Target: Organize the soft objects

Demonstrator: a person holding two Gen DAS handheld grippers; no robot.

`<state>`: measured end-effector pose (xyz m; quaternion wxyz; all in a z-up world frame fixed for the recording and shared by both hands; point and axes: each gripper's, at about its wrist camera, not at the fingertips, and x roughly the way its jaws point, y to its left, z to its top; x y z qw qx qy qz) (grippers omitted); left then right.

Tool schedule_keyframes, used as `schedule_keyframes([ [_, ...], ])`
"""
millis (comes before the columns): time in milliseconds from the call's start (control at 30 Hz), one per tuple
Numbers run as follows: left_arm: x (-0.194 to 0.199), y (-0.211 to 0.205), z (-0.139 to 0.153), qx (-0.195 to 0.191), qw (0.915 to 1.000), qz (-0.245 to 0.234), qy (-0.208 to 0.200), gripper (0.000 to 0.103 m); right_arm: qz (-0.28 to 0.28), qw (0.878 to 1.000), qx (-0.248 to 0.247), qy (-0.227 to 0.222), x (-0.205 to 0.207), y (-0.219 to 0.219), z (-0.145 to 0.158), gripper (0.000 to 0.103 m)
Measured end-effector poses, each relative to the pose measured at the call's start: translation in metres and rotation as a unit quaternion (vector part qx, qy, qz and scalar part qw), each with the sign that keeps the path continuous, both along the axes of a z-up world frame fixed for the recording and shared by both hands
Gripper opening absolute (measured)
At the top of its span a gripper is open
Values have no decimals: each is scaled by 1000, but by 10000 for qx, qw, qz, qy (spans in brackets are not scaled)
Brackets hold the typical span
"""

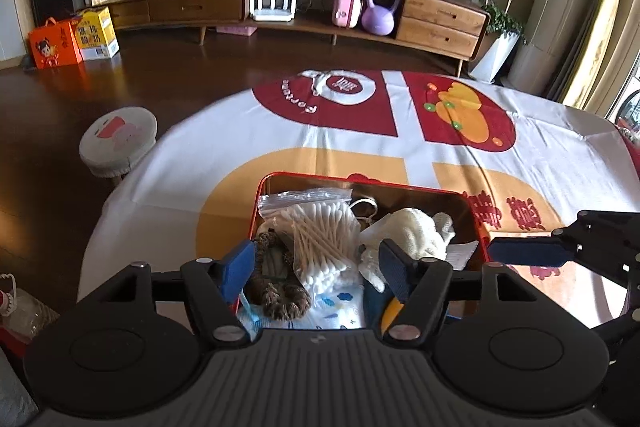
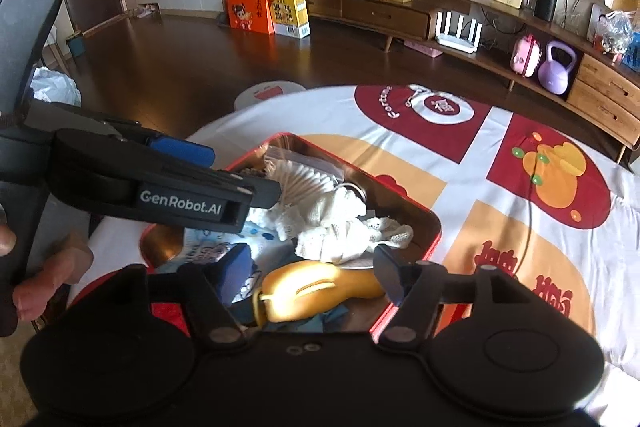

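Observation:
A red tin box (image 1: 478, 223) (image 2: 434, 227) stands on the table and holds several soft things. Inside lie a bag of cotton swabs (image 1: 324, 239) (image 2: 296, 179), a brown scrunchie (image 1: 276, 291), a white knitted cloth (image 1: 416, 231) (image 2: 340, 231), a blue-printed white packet (image 1: 336, 307) (image 2: 212, 247) and a yellow soft toy (image 2: 320, 287). My left gripper (image 1: 318, 267) is open over the near part of the box, empty; it also shows in the right wrist view (image 2: 192, 155). My right gripper (image 2: 314, 277) is open around the yellow toy without closing on it; it also shows in the left wrist view (image 1: 532, 251).
The round table carries a white, red and orange cloth (image 1: 400, 131) (image 2: 520, 195). A round stool (image 1: 118, 143) stands left of the table. A long wooden cabinet (image 1: 320, 11) runs along the far wall. Gift boxes (image 1: 74, 39) stand on the dark floor.

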<state>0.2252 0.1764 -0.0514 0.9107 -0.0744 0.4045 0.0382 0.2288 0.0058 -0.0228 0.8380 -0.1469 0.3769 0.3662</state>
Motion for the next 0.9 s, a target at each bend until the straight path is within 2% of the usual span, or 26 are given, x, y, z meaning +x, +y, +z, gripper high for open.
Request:
schedule_keyframes([
  [267, -27, -12, 20, 108, 9997, -64, -226, 73, -47, 9998, 153, -95, -20, -16, 16, 75],
  [600, -69, -24, 42, 154, 9979, -107, -627, 77, -182, 9980, 589, -152, -45, -43, 32, 83],
  [667, -79, -27, 45, 176, 9972, -67, -724, 83, -239, 9973, 679, -148, -49, -49, 34, 85],
  [833, -100, -36, 47, 165, 9957, -6, -913, 84, -274, 9954, 895, -194, -61, -64, 37, 92],
  [900, -107, -39, 49, 221, 9951, 15, -965, 88, -301, 9945, 967, -266, -66, -69, 38, 93],
])
